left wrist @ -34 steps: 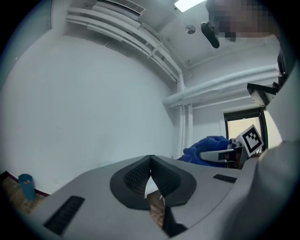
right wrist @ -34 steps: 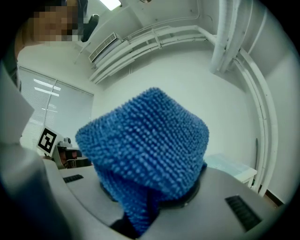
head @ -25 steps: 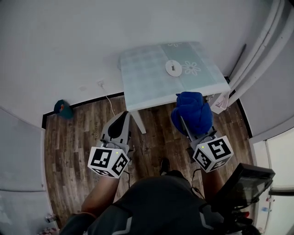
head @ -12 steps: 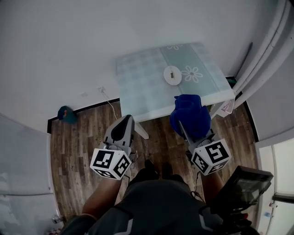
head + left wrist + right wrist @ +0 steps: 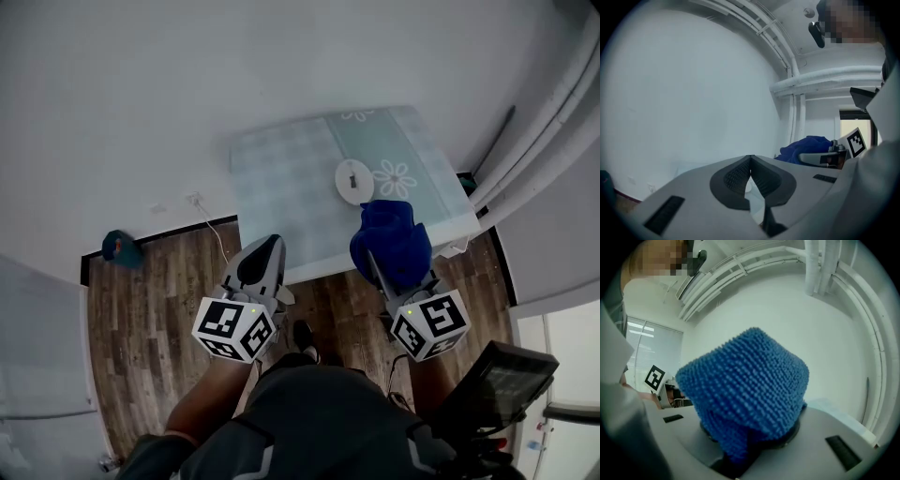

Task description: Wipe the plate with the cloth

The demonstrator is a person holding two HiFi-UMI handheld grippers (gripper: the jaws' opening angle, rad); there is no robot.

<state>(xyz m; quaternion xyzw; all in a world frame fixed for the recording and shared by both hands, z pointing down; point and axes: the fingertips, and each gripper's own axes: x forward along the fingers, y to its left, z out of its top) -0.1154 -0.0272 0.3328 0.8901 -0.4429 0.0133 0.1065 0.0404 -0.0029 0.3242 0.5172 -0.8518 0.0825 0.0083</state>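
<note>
Blue, nubbly cloth [image 5: 745, 390] fills the space between the fingers of my right gripper [image 5: 386, 272]. The jaws are clamped on its lower folds, and the rest stands up in a bunched mound that hides their tips. My left gripper [image 5: 751, 158] has its jaws pressed together at the tips with nothing between them; only a slim gap shows below the ribbed pads [image 5: 736, 178].

From the head view, both grippers reach towards a small table [image 5: 281, 178] covered in a pale checked cloth with a flower print. The left one's tip lies over the table's near edge. The blue bundle sits over the near edge on the right side, and how high it hangs above the tabletop I cannot tell.

The plate [image 5: 354, 180], small, round and white, lies on the table just beyond the blue bundle. It has a small dark mark on it that I cannot make out. Nothing stands between bundle and plate.

Wood-plank floor [image 5: 159, 300] runs under the table. A teal object [image 5: 120, 246] lies against the wall at the left, and a white cable [image 5: 211, 220] trails down beside the table. White pipes [image 5: 544, 122] run along the wall at the right.
</note>
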